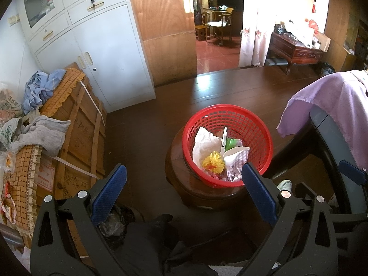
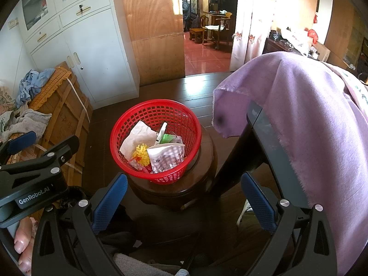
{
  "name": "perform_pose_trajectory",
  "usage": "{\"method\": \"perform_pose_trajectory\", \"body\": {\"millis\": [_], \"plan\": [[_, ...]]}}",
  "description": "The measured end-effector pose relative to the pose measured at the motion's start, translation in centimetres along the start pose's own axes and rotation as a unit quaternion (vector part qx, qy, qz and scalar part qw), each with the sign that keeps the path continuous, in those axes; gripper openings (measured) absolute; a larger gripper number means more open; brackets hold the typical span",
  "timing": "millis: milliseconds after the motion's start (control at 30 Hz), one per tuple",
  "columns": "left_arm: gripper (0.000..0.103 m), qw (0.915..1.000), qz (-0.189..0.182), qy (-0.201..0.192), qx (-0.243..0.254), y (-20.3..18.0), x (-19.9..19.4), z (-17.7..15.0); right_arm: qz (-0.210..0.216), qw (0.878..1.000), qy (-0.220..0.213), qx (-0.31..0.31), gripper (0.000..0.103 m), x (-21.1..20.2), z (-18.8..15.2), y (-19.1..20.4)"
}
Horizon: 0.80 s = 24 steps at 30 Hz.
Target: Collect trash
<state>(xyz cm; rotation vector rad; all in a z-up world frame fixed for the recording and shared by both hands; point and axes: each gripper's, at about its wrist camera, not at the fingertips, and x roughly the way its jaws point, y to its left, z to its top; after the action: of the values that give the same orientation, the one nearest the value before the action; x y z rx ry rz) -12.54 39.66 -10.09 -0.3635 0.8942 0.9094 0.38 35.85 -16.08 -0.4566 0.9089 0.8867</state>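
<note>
Red basket [image 1: 230, 124] sat centred on round stool [image 1: 181, 174]; light, flexible mesh, likely best gripped at rim. Left gripper [image 1: 184, 188] and right gripper [image 2: 184, 193]: fingers apart, empty.

Basket [image 2: 156, 124] sat on the stool [image 2: 207, 161] mid-floor with trash [image 2: 165, 156] inside, crate [image 2: 66, 115] to its left, cloth-draped table [image 2: 299, 115] on the right.

A red basket [image 2: 156, 138] sits on a round dark stool [image 2: 174, 191]; inside lie crumpled paper [image 2: 138, 135], a yellow pompom [image 2: 141, 154] and a printed wrapper [image 2: 166, 157]; the right gripper [image 2: 184, 201] hangs empty, jaws wide, above the stool; a purple cloth [image 2: 299, 115] drapes at right; the left gripper [image 2: 34, 165] shows at left.
</note>
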Motion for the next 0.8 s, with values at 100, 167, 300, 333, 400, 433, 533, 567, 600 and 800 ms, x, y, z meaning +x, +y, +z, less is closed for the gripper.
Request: {"method": "perform_pose_trajectory", "body": {"millis": [100,167,300,333,400,433,533,567,600,800], "plan": [[0.096,1.0,0.001,0.0,0.0,-0.05,-0.02,-0.02,0.0,1.0,0.0,0.0,0.097,-0.04,0.03,0.09],[0.096,1.0,0.0,0.0,-0.001,-0.12,0.0,-0.03,0.0,1.0,0.0,-0.001,0.097,0.01,0.0,-0.05],[0.096,1.0,-0.001,0.001,0.001,-0.14,-0.01,-0.02,0.0,1.0,0.001,0.0,0.097,-0.01,0.03,0.07],[0.096,1.0,-0.002,0.001,0.001,-0.09,-0.04,-0.03,0.0,1.0,0.001,0.0,0.097,-0.03,0.03,0.07],[0.096,1.0,-0.001,0.0,0.004,-0.1,-0.01,-0.05,0.001,1.0,0.0,0.0,0.097,-0.06,0.03,0.07],[0.096,1.0,-0.001,0.0,0.003,-0.1,0.01,-0.04,0.001,1.0,0.0,0.0,0.097,-0.01,0.02,-0.01],[0.096,1.0,-0.001,0.001,0.003,-0.16,-0.01,-0.07,0.0,1.0,0.0,0.0,0.097,-0.02,0.01,-0.05],[0.096,1.0,0.0,0.0,0.003,-0.25,-0.01,-0.06,0.0,1.0,0.0,0.0,0.097,0.0,0.0,-0.09],[0.096,1.0,0.002,-0.001,0.004,-0.23,-0.02,-0.06,0.001,1.0,0.0,0.001,0.097,-0.05,0.03,0.0],[0.096,0.9999,0.01,-0.004,-0.004,0.36,0.05,0.31,0.002,1.0,0.001,0.002,0.097,-0.07,-0.29,0.78]]}}
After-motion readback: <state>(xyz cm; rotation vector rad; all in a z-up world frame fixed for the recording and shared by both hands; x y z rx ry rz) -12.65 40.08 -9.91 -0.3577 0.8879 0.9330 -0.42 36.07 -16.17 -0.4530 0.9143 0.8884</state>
